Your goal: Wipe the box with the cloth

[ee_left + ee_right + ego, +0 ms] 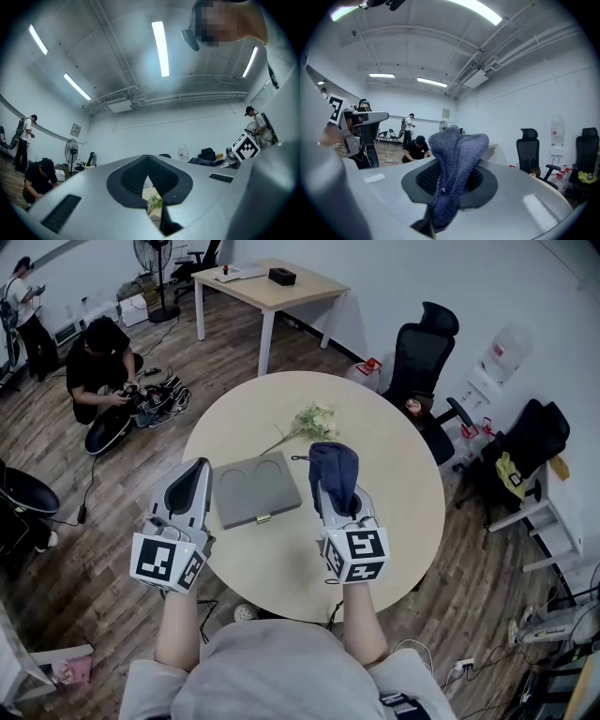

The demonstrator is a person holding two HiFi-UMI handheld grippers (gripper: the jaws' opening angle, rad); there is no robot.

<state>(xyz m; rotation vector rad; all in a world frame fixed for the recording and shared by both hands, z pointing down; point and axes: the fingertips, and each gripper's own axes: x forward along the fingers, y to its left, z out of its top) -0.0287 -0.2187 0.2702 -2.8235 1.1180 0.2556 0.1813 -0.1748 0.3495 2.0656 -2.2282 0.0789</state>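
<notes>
Right gripper view is showing the right tool (454,161) pinching a dark blue cloth (457,140), with the fabric bunching up past the tips. Left gripper view is showing the left tool (148,159) with its jaws pressing together at the tips and nothing caught between them. From the head view, both tools are hovering over the round desk (394,512), one at each side of the flat grey box (255,488). The box is lying closed, left of the desk's middle, with its clasp facing the person. A flower sprig (312,420) is lying beyond it. The cloth is hanging just beside the box's right edge, apparently not touching the lid. Gripping the cloth looks done, and the wiping itself is not yet showing.
</notes>
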